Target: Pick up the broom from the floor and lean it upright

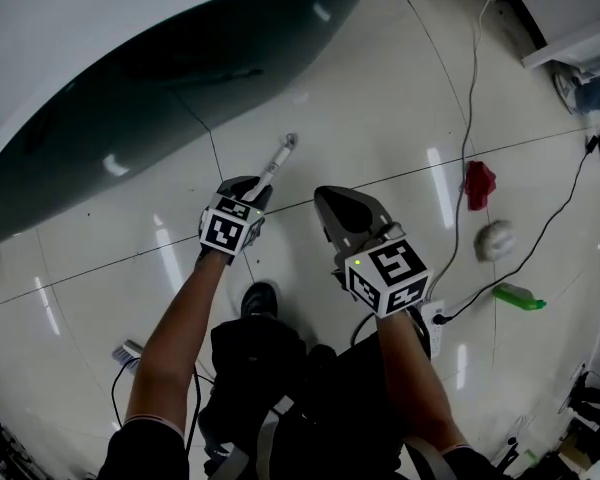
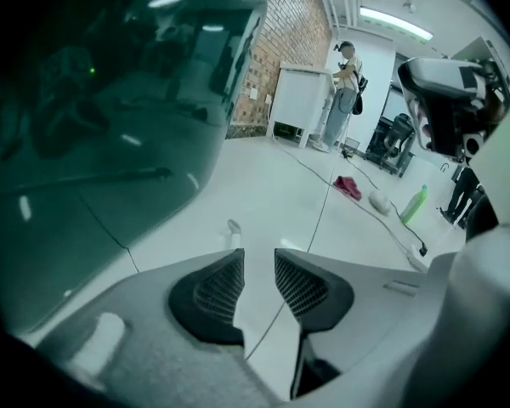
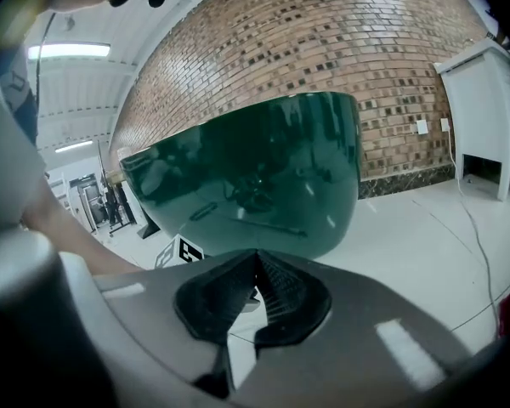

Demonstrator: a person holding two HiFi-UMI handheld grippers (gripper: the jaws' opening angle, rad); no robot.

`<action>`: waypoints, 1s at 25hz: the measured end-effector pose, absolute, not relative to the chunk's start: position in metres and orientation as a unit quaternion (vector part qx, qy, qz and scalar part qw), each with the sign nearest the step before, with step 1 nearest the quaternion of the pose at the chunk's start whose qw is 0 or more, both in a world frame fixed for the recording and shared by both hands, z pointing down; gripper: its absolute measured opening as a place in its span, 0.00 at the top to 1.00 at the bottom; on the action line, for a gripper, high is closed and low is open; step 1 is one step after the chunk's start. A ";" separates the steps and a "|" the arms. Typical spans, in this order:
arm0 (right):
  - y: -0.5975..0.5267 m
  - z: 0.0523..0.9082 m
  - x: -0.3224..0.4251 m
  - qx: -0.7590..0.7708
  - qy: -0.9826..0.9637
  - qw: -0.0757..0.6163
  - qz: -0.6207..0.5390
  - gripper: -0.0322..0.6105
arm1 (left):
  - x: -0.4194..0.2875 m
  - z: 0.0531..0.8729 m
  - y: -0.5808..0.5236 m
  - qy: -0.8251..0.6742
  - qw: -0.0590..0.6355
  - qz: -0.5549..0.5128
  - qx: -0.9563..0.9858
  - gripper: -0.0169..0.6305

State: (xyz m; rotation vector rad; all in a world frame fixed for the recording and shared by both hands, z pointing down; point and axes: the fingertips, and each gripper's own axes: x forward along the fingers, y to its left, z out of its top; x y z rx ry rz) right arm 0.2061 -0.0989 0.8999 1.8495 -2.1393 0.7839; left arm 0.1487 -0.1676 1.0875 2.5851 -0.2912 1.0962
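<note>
Glossy white tiles (image 1: 380, 88) are reflecting the ceiling lights in long streaks, with thin dark grout lines crossing them. A big curved panel of dark green glass (image 1: 130, 88) is bulging over the floor's upper left, its rounded rim crowding that side. Behind it a rough brick wall (image 3: 323, 49) is rising.

I am holding my left gripper (image 2: 257, 262) low, its ribbed black pads spread, with only bare tile showing in the gap. The broom handle (image 1: 278, 160), a slim pale rod with a rounded end, is poking out just past the tip of my left-hand pad (image 2: 217, 291); I cannot tell whether it is touching. Its brush end is hiding under my gripper and arm. My right gripper (image 3: 257, 266) is hanging beside it, its pads pressed together on nothing.

Open tile is lying ahead of both grippers. To my right, well apart from the handle, a crumpled red cloth (image 1: 479, 183), a pale rounded lump (image 1: 495, 240) and a green bottle (image 1: 520, 297) lying on its side are sitting near a black cable (image 1: 540, 243); I cannot see what the bottle is holding. A white cabinet (image 2: 302, 100) is standing against the brick, and a person (image 2: 347, 92) is standing at it
</note>
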 end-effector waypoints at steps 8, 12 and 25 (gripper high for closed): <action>-0.108 0.947 0.211 0.635 -0.718 0.110 0.265 0.94 | 0.153 1.174 -0.180 -0.109 0.149 0.417 0.890 0.77; -0.105 0.952 0.215 0.636 -0.716 0.107 0.267 0.94 | 0.157 1.201 -0.182 -0.113 0.145 0.427 0.885 0.77; -0.103 0.935 0.228 0.648 -0.713 0.099 0.250 0.94 | 0.152 1.220 -0.185 -0.116 0.145 0.457 0.870 0.83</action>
